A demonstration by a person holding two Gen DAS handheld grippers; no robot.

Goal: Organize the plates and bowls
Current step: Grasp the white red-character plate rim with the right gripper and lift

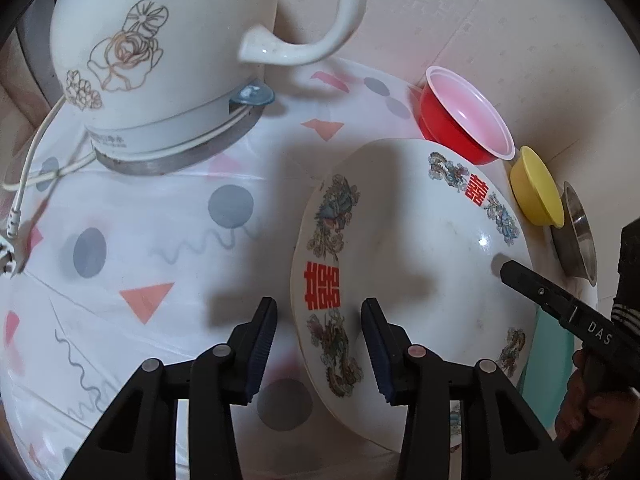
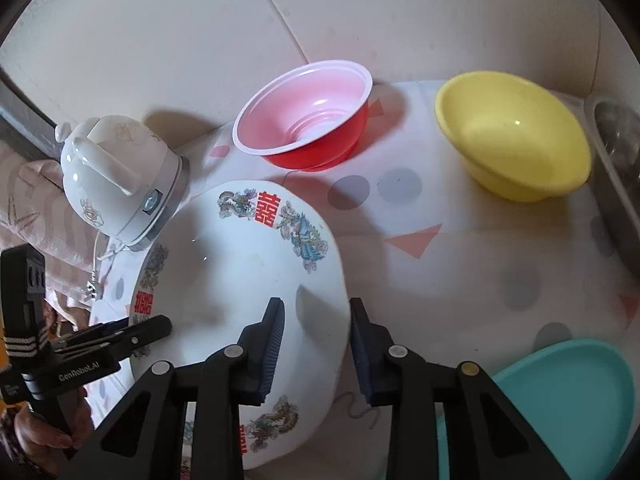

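Plate [image 2: 248, 280], lower centre of both views on the counter [image 2: 460, 248]: glazed, stiff, heavy, slippery, breakable. Left gripper [image 1: 318, 344] and right gripper [image 2: 316, 344] straddle opposite rims, fingers open. Grip the rim edges.

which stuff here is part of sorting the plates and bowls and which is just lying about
For the job: decorated white plate, red bowl, yellow bowl, teal plate, metal bowl, left claw, right claw.

Just lying about: white electric kettle, its cord and plug, patterned tablecloth.
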